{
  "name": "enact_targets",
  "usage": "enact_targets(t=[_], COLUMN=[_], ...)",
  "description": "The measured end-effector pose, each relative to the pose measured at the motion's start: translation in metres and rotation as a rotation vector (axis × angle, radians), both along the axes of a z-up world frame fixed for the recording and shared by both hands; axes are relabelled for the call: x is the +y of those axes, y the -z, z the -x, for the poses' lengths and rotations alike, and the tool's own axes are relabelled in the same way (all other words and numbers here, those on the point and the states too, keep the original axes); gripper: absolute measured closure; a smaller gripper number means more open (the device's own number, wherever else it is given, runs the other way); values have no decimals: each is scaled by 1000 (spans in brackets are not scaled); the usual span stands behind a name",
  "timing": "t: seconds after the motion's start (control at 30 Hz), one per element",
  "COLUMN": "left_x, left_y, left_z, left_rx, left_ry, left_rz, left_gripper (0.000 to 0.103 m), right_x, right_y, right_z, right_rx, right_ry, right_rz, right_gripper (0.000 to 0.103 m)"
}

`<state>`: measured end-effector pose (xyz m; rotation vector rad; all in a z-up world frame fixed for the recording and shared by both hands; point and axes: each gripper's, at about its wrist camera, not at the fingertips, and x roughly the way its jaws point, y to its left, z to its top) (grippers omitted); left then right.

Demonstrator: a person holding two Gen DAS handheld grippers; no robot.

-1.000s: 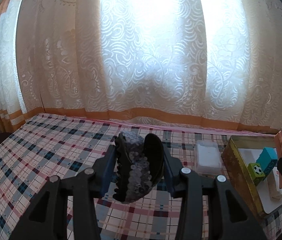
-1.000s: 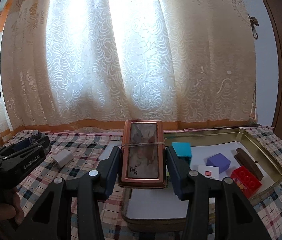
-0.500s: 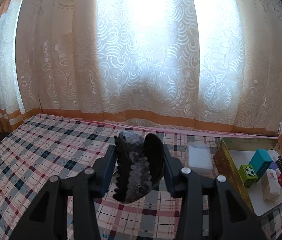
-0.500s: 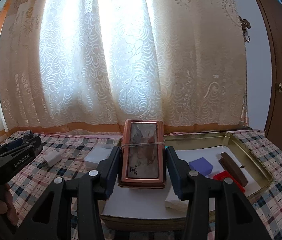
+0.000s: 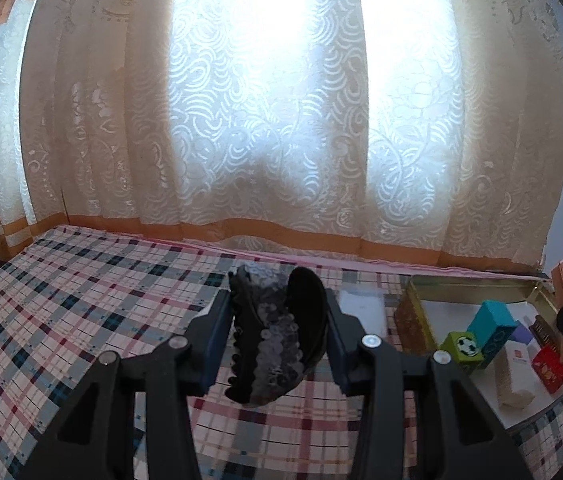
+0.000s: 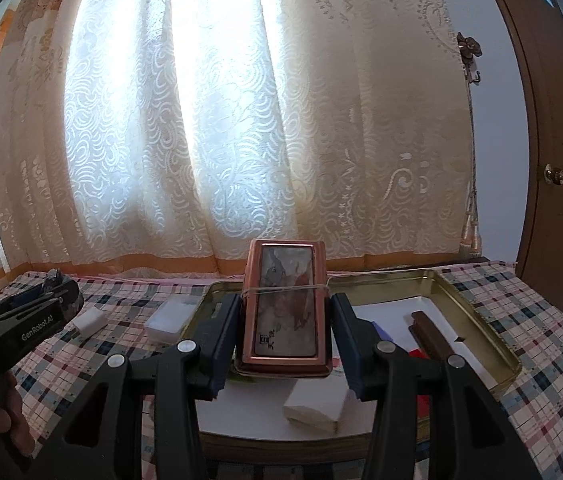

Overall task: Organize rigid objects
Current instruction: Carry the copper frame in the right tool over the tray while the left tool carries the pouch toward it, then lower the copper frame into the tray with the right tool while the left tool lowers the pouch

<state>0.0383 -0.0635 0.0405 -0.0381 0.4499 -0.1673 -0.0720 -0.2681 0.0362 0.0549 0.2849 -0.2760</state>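
Note:
My left gripper (image 5: 277, 344) is shut on a black sequined hair claw clip (image 5: 273, 336) and holds it above the plaid tablecloth, left of the gold tin tray (image 5: 413, 312). My right gripper (image 6: 283, 340) is shut on a copper-framed flat box (image 6: 284, 304) bound with a rubber band, held upright over the gold tin tray (image 6: 477, 320). The tray holds a teal block (image 5: 491, 320), a green football cube (image 5: 461, 346), a white box (image 6: 315, 402), a brown bar (image 6: 429, 332) and red pieces (image 5: 549, 368).
A clear plastic box (image 5: 361, 308) lies on the cloth left of the tray; it also shows in the right wrist view (image 6: 167, 318), beside a small white block (image 6: 89, 320). Curtains close the back. A wooden door (image 6: 553, 160) stands at the right.
Both grippers have moved right and forward with their objects. The right gripper now hangs further over the tray. The tray has shifted further into the left wrist view.

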Motion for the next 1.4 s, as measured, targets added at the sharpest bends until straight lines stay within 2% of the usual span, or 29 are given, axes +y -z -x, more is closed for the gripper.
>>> enact_targets(t=[0.9,1.4], left_x=[-70,-124], left_y=[-31,-32], left_z=[20,29], left_rx=[-84,-95], left_ry=[91,175], left_rz=[10,-19], left_gripper=[60,60], right_x=[-70,-112], right_y=[-14,-16], right_z=[18,23], right_rx=[-42,-44], right_ry=[95,166], right_rz=[-17,-12], right_gripper=[54,54])
